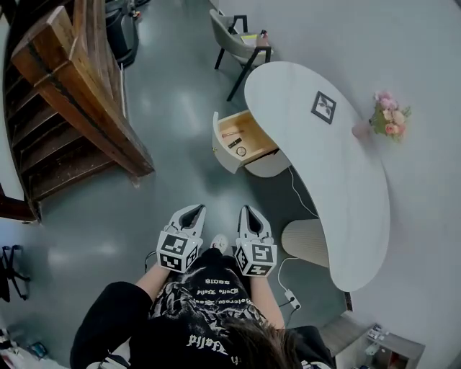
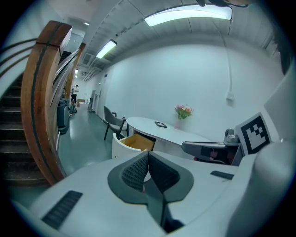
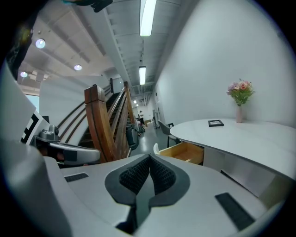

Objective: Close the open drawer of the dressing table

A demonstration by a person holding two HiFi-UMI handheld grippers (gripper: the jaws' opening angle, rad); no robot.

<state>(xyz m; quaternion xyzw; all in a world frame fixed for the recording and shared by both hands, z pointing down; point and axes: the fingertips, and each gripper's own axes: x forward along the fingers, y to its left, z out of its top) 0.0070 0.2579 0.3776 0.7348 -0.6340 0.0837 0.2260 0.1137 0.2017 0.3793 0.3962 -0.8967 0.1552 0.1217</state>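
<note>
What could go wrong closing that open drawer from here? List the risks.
1. The drawer holds small loose items; a hard shove may throw them about or jam it.
2. A white cable trails from under the dressing table to a power strip beside the approach; walking up could snag it.
3. The drawer front looks curved, so an off-centre push could slip off.

Glossy grey-green floor [image 1: 180, 108] fills the centre of the head view. Wooden staircase [image 1: 72, 108] at upper left, with dark treads and a brown rail. Chair [image 1: 238, 39] at top centre, grey seat, black legs. Plain white wall [image 1: 418, 43] down the right side, with pink flowers [image 1: 389, 119] in a vase near it. White power strip [image 1: 292, 298] on the floor, lower right of centre. Ceiling strip lights [image 2: 185, 14] are lit at the top of the left gripper view.
</note>
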